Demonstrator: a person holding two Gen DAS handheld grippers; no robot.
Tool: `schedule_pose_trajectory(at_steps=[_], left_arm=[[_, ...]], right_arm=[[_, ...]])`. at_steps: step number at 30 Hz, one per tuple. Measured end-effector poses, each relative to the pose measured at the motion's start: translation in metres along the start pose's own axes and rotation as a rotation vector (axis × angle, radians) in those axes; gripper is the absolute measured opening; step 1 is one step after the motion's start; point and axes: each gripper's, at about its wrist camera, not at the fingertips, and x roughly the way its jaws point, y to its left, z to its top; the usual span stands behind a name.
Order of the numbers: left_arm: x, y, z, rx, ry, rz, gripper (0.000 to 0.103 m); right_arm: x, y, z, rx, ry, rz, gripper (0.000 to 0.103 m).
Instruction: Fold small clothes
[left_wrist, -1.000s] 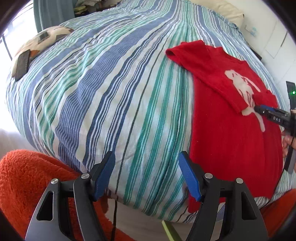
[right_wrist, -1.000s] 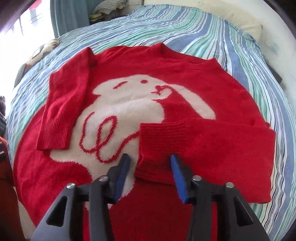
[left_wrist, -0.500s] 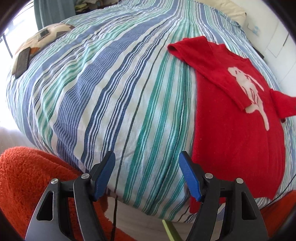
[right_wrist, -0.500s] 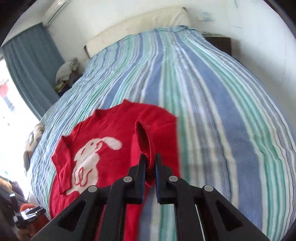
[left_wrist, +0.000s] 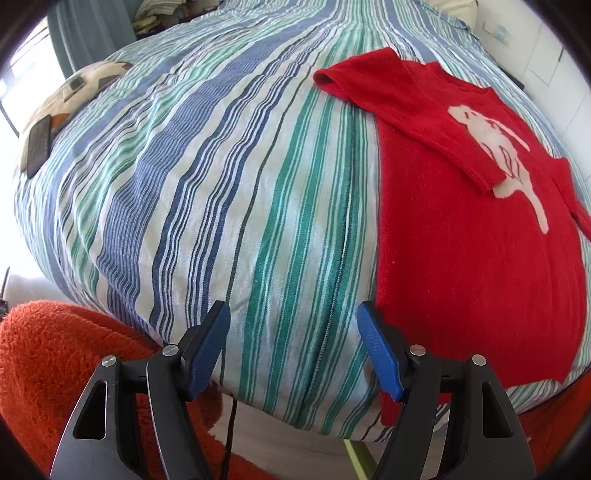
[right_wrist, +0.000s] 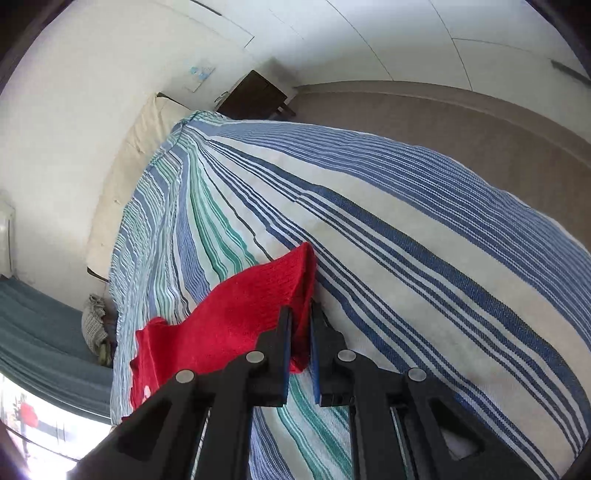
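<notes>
A red sweater (left_wrist: 480, 240) with a pale rabbit on its front lies flat on the striped bed (left_wrist: 221, 184), towards the right. Its left sleeve (left_wrist: 406, 122) is folded across the chest. My left gripper (left_wrist: 293, 347) hangs open over the bed's near edge, left of the sweater's hem, with nothing between its fingers. My right gripper (right_wrist: 300, 314) pinches the cuff of the other sleeve (right_wrist: 251, 310), stretched out sideways from the body (right_wrist: 147, 365) just above the bedcover. Its jaws are opening slightly, with the red knit still filling the gap between them.
Orange fluffy fabric (left_wrist: 55, 362) lies below the bed's near edge. A patterned cushion (left_wrist: 85, 88) with a dark flat device (left_wrist: 37, 144) sits at the far left. At the head are a cream pillow (right_wrist: 122, 177) and a dark nightstand (right_wrist: 255, 98); a teal curtain (right_wrist: 37, 332) hangs beside.
The right gripper closed on the cuff that lay folded on the front and carried it out to the side, rolling as it went. It left the left wrist view. The left gripper stayed put.
</notes>
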Motion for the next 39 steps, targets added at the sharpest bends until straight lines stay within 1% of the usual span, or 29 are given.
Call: schedule_pose_trajectory(at_steps=[2, 3, 4, 5, 6, 7, 8, 10, 12, 13, 14, 16, 18, 20, 23, 26, 27, 28, 29, 30, 31, 32, 33, 34, 39], left_arm=[[0.0, -0.003, -0.001, 0.013, -0.002, 0.008, 0.073], [0.001, -0.003, -0.001, 0.015, -0.001, 0.011, 0.073], [0.001, -0.003, -0.001, 0.017, 0.001, 0.013, 0.073], [0.002, -0.004, -0.001, 0.016, 0.004, 0.015, 0.073], [0.003, -0.004, -0.001, 0.014, 0.006, 0.015, 0.073], [0.003, -0.004, -0.001, 0.013, 0.009, 0.014, 0.073], [0.004, -0.004, -0.001, 0.011, 0.011, 0.014, 0.073], [0.003, -0.001, -0.001, 0.005, 0.01, 0.01, 0.073], [0.002, 0.002, -0.001, -0.009, 0.006, 0.004, 0.073], [0.001, 0.004, 0.0, -0.017, 0.004, 0.002, 0.073], [0.002, 0.006, 0.0, -0.024, 0.006, 0.0, 0.073], [0.004, 0.009, 0.0, -0.031, 0.015, 0.0, 0.073], [0.006, 0.01, 0.0, -0.036, 0.024, -0.004, 0.073], [0.005, 0.01, -0.001, -0.036, 0.021, -0.004, 0.073], [0.003, 0.009, -0.002, -0.031, 0.01, -0.003, 0.073], [0.003, 0.009, -0.003, -0.031, 0.012, -0.005, 0.073], [0.003, 0.009, -0.003, -0.029, 0.012, -0.007, 0.073], [0.002, 0.009, -0.002, -0.027, 0.012, -0.01, 0.073], [0.002, 0.009, -0.002, -0.024, 0.011, -0.013, 0.073], [0.002, 0.009, -0.002, -0.022, 0.009, -0.017, 0.073], [0.001, 0.008, -0.002, -0.02, 0.008, -0.019, 0.073], [0.001, 0.008, -0.002, -0.018, 0.007, -0.021, 0.073], [0.001, 0.008, -0.002, -0.017, 0.006, -0.023, 0.074], [0.001, 0.008, -0.002, -0.018, 0.007, -0.023, 0.074], [0.0, 0.009, -0.003, -0.021, 0.007, -0.02, 0.074]], right_arm=[[0.0, -0.003, 0.001, 0.027, 0.003, 0.048, 0.022], [0.0, -0.003, 0.002, 0.036, 0.005, 0.082, 0.035], [0.0, -0.001, 0.002, 0.034, 0.005, 0.104, 0.042], [0.001, 0.0, 0.002, 0.024, 0.01, 0.106, 0.042], [0.005, 0.004, 0.001, 0.005, 0.03, 0.095, 0.04], [0.01, 0.01, 0.001, -0.026, 0.053, 0.06, 0.02], [0.013, 0.017, 0.0, -0.071, 0.065, -0.006, 0.002], [0.006, 0.031, -0.001, -0.162, 0.038, -0.153, 0.004], [-0.012, 0.039, 0.0, -0.263, -0.037, -0.317, 0.003], [-0.019, 0.039, 0.0, -0.296, -0.067, -0.376, 0.003], [-0.024, 0.033, 0.0, -0.3, -0.074, -0.414, 0.003], [-0.02, 0.023, 0.001, -0.252, -0.033, -0.428, 0.003], [-0.018, 0.024, 0.001, -0.272, -0.026, -0.459, 0.003], [-0.013, 0.023, 0.0, -0.285, 0.001, -0.483, 0.003], [-0.014, 0.012, 0.003, -0.25, 0.016, -0.469, 0.003], [-0.017, 0.008, 0.003, -0.24, 0.018, -0.461, 0.003], [-0.018, 0.006, 0.004, -0.237, 0.02, -0.455, 0.005], [-0.021, 0.005, 0.004, -0.232, 0.022, -0.445, 0.01], [-0.02, 0.006, 0.004, -0.228, 0.023, -0.443, 0.013], [-0.022, 0.006, 0.004, -0.221, 0.022, -0.442, 0.02], [-0.027, 0.005, 0.005, -0.212, 0.02, -0.444, 0.03], [-0.032, 0.004, 0.005, -0.202, 0.015, -0.45, 0.035], [-0.037, 0.002, 0.005, -0.192, 0.009, -0.459, 0.045], [-0.037, 0.005, 0.006, -0.182, 0.002, -0.472, 0.049], [-0.062, -0.004, 0.008, -0.092, -0.047, -0.551, 0.05]])
